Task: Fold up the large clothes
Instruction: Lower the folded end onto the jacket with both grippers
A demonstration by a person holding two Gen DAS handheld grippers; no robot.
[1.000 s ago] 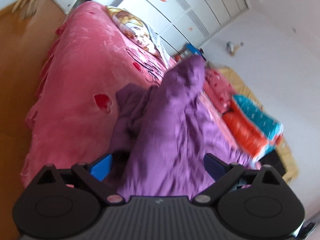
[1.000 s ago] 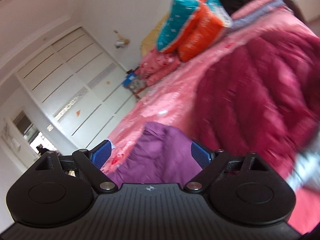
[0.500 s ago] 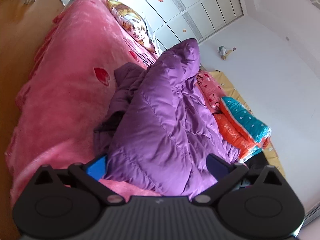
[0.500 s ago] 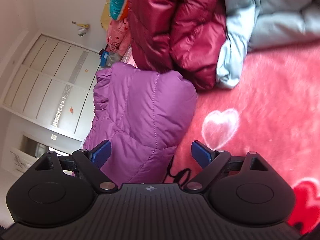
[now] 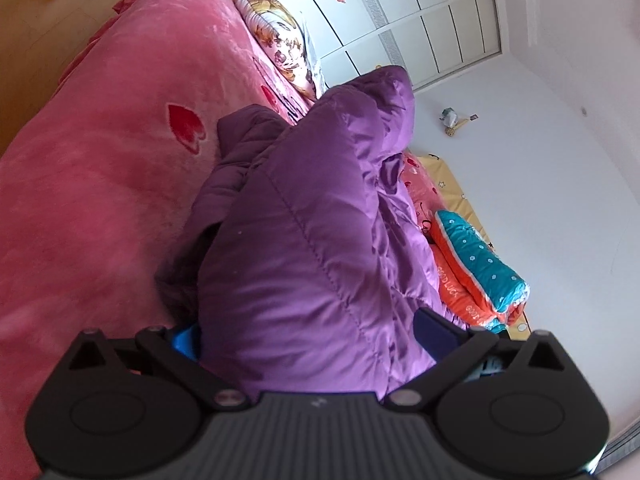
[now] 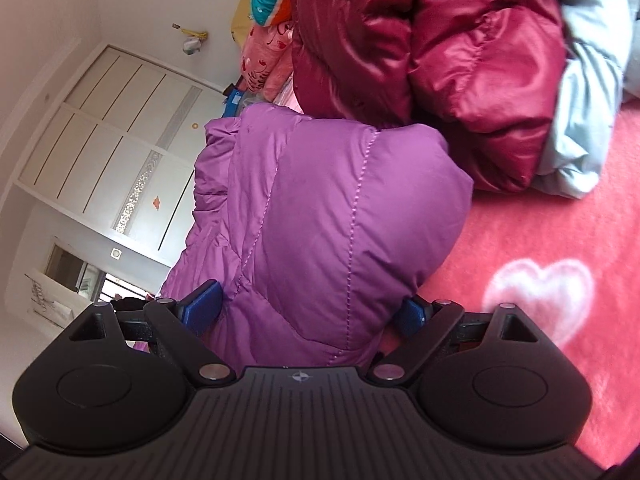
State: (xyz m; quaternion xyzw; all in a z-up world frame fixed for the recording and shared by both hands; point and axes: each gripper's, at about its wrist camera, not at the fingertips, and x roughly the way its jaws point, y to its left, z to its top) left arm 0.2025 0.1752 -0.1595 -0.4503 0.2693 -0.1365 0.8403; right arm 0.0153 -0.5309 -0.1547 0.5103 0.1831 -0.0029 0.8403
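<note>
Below, a pink heart-print blanket (image 6: 560,240) carries the purple jacket (image 5: 312,240), bulging between both grippers' spread jaws, white wardrobe (image 5: 420,20) behind.

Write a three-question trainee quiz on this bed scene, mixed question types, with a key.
1. True or false: the purple puffer jacket lies between the fingers of both the left gripper and the right gripper.
2. Which garment touches the maroon puffer jacket on its right in the right wrist view? A. pale blue garment B. yellow towel C. black coat
3. Fill in: the pink blanket bears a white ____ shape.

Key: 1 true; 2 A; 3 heart.
</note>
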